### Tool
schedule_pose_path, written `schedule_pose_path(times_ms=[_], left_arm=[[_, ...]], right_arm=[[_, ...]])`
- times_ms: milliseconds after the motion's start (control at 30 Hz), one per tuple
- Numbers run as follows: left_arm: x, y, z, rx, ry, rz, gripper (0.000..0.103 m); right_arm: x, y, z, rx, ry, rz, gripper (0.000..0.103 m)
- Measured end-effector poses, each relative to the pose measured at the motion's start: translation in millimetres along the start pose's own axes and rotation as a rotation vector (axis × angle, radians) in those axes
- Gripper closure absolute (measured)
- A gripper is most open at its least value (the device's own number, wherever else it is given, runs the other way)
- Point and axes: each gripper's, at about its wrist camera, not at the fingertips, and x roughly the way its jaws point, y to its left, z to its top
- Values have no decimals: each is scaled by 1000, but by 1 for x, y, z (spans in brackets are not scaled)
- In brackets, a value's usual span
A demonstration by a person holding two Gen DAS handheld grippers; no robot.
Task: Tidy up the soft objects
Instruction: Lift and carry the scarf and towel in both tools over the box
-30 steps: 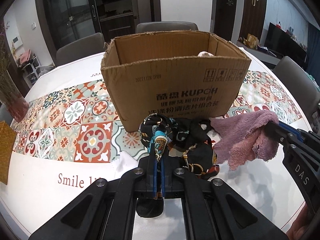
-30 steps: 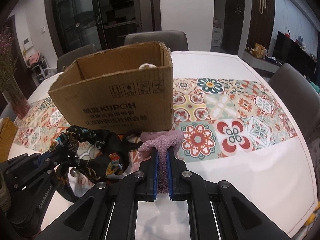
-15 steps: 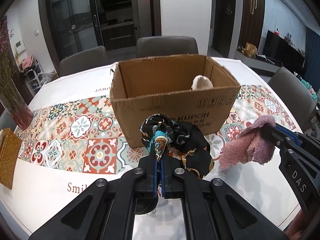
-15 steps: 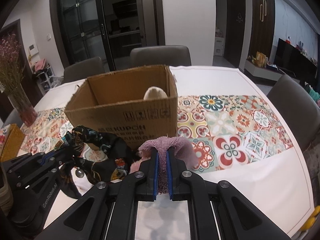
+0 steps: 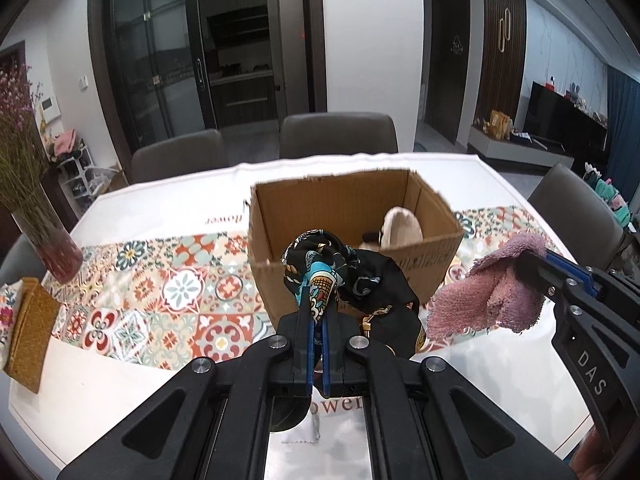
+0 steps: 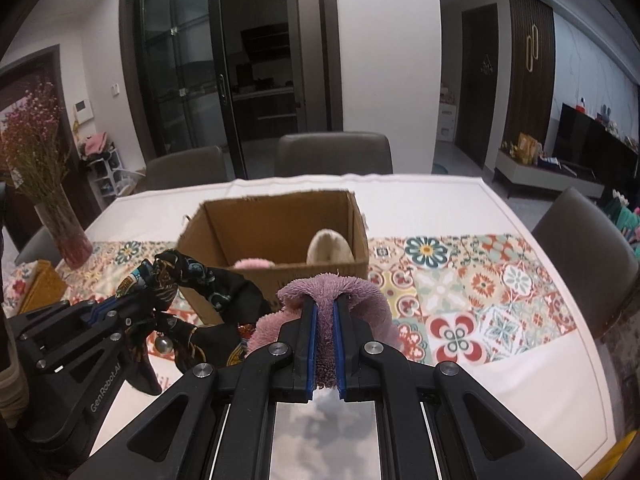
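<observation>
Left tongs (image 5: pixel 316 312) clenched on patterned scarf (image 5: pixel 352 280), right tongs (image 6: pixel 324 320) on pink towel (image 6: pixel 332 292); both held short of cardboard box (image 5: pixel 352 216), evidently for depositing.

Matt corrugated cardboard box (image 5: pixel 428 258); silky printed scarf (image 5: pixel 360 280); fuzzy pink terry towel (image 5: pixel 492 300); glossy white desk (image 6: pixel 500 400); glass vase (image 5: pixel 56 256).

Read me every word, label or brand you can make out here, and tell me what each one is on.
"DAS": on the right gripper, seen from the left wrist.
"GenRobot.AI": on the left gripper, seen from the right wrist.
"flower": upside down on the tablecloth behind the box.
"ower": part of a word on the tablecloth, cut off by the left gripper.
Print and handling symbols on the box front: too hidden and blurred to read.
</observation>
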Motion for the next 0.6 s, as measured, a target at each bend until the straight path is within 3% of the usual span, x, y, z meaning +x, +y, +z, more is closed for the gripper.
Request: schedule_pose_path(times_ms=[600], left_arm=[[-37,11,50,-5,-99,21,98]], right_arm=[[-29,12,55,-40,-111,26,94]])
